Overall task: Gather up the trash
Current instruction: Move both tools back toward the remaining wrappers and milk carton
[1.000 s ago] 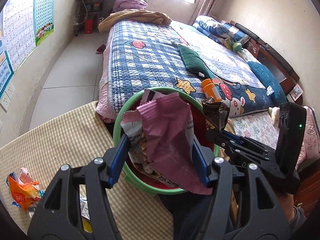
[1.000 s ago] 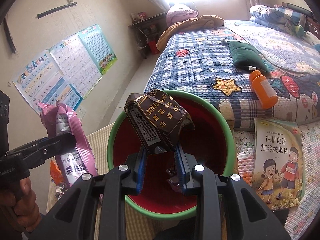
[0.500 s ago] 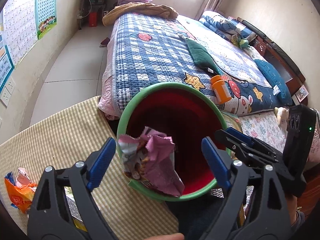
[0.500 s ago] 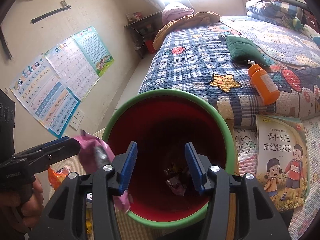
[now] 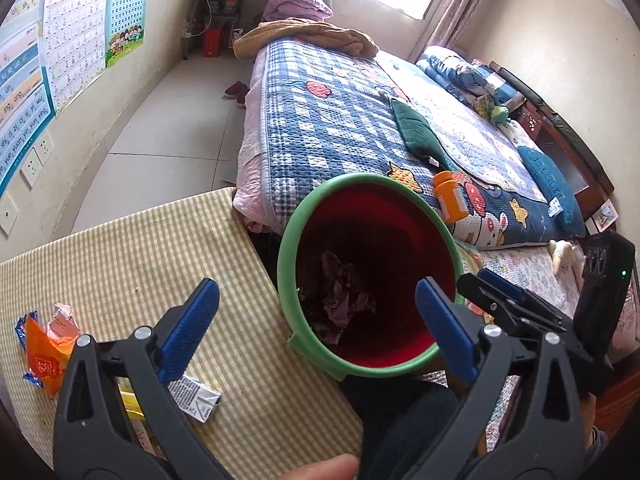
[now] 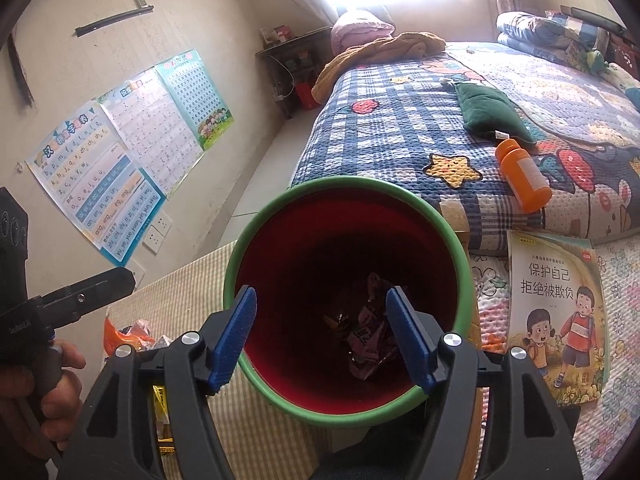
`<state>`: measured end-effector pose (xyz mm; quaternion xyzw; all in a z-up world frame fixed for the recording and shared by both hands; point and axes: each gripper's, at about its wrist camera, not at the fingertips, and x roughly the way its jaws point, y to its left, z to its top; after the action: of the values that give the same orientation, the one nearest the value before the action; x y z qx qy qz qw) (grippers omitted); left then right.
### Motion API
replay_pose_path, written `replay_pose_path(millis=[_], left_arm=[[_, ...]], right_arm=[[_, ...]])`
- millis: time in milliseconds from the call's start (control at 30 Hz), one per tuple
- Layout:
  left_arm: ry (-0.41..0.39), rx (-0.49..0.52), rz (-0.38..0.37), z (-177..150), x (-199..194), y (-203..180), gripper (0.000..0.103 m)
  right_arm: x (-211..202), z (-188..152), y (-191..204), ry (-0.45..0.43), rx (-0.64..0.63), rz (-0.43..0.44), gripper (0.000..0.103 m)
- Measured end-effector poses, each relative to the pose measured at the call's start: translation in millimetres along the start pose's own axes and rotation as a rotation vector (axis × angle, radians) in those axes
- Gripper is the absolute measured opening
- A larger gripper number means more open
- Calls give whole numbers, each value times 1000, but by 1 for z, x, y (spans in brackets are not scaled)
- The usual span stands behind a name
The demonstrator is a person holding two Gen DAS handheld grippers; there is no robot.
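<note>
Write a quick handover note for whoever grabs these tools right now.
Left tool: open, holding nothing, over the bin.
Right tool: open, holding nothing, also over the bin.
Done: pink wrapper and brown wrapper lie inside the bin.
Left: orange wrapper, small carton and a yellow packet are on the checked tablecloth.
</note>
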<state>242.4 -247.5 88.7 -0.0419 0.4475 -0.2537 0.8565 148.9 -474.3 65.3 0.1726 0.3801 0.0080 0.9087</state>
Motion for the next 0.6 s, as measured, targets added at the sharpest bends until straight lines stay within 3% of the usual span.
replay_pose_path(millis=[400,600], left_arm=[[-61,-73,54,-42,-69,46,98],[-67,-139,82,-72,-94,76,98]], right_arm=[[-33,-25,42,-13,-73,6,77],[-34,-45,60,23,-112,3,77]])
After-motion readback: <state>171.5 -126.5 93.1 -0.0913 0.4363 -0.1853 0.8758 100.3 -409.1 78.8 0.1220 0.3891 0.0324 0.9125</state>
